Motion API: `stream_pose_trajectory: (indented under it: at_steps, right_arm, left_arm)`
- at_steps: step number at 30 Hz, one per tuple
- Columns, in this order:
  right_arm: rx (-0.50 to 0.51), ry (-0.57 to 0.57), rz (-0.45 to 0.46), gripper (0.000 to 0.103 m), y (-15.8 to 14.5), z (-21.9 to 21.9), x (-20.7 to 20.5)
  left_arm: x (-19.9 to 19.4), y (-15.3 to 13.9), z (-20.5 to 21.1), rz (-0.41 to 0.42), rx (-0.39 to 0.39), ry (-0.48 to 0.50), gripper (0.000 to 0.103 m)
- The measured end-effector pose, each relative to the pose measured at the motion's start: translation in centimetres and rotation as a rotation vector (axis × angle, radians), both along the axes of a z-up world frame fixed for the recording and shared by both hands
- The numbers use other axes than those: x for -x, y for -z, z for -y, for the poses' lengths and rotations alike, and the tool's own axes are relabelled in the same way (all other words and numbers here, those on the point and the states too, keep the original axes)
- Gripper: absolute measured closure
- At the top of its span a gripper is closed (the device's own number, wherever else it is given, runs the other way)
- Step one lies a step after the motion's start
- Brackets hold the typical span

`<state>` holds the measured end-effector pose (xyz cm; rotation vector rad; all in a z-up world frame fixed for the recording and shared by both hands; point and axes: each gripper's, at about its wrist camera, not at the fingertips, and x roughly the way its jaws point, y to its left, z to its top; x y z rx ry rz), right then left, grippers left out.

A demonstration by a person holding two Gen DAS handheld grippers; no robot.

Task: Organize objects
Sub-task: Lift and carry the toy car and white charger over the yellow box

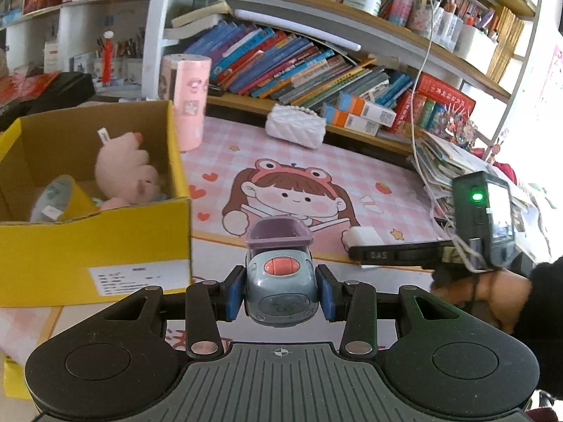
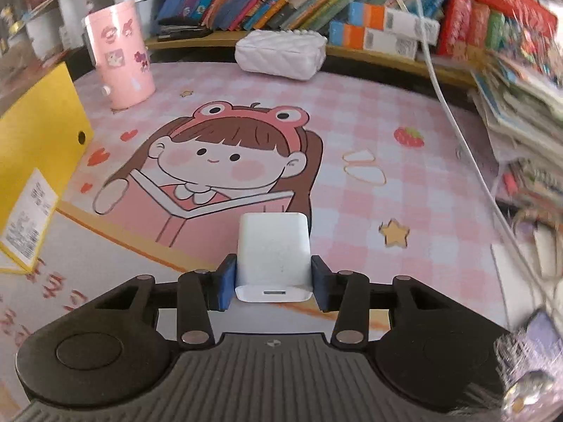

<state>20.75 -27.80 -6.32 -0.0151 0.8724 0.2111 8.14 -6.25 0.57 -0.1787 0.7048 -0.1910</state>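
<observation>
Blue pads on both tools carry our load: our left gripper (image 1: pixel 280 290) pinches a grey toy truck (image 1: pixel 280 281) by its cab sides, and our right gripper (image 2: pixel 272 283) is clamped on a white charger block (image 2: pixel 272 253), whose prongs point away toward twelve o'clock. The yellow cardboard box (image 1: pixel 95 242), which we judge to be where things go, sits at about nine o'clock from the truck in the left wrist view, already holding a pink plush toy (image 1: pixel 123 176). What worries us is the truck: its rounded plastic cab could squirt out of the pads if we tilt it sharply over the box wall, and its purple bed could catch on the near rim. The charger is smooth too (it is held only near its port end), so a bump against the box side could twist it loose. With both tools heading for one opening, they may also collide. As for writing, the box's white shipping label (image 1: pixel 128 277) is too blurred to read, and the book spines (image 1: pixel 281 66) at twelve o'clock show print we cannot make out.
</observation>
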Motion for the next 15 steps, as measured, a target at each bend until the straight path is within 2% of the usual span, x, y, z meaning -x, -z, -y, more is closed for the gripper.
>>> stream_pose_trajectory:
  at_steps: [6, 15]
  right_arm:
    - [-0.101, 0.017, -0.036, 0.063, -2.7, -0.3, 3.8]
    - [-0.157, -0.007, -0.038, 0.062, -6.1, -3.0, 11.3]
  left_arm:
    - [1.6, -0.5, -1.6, 0.022, 0.008, -0.018, 0.062]
    - [4.4, -1.2, -4.6, 0.054, 0.021, -0.06, 0.062]
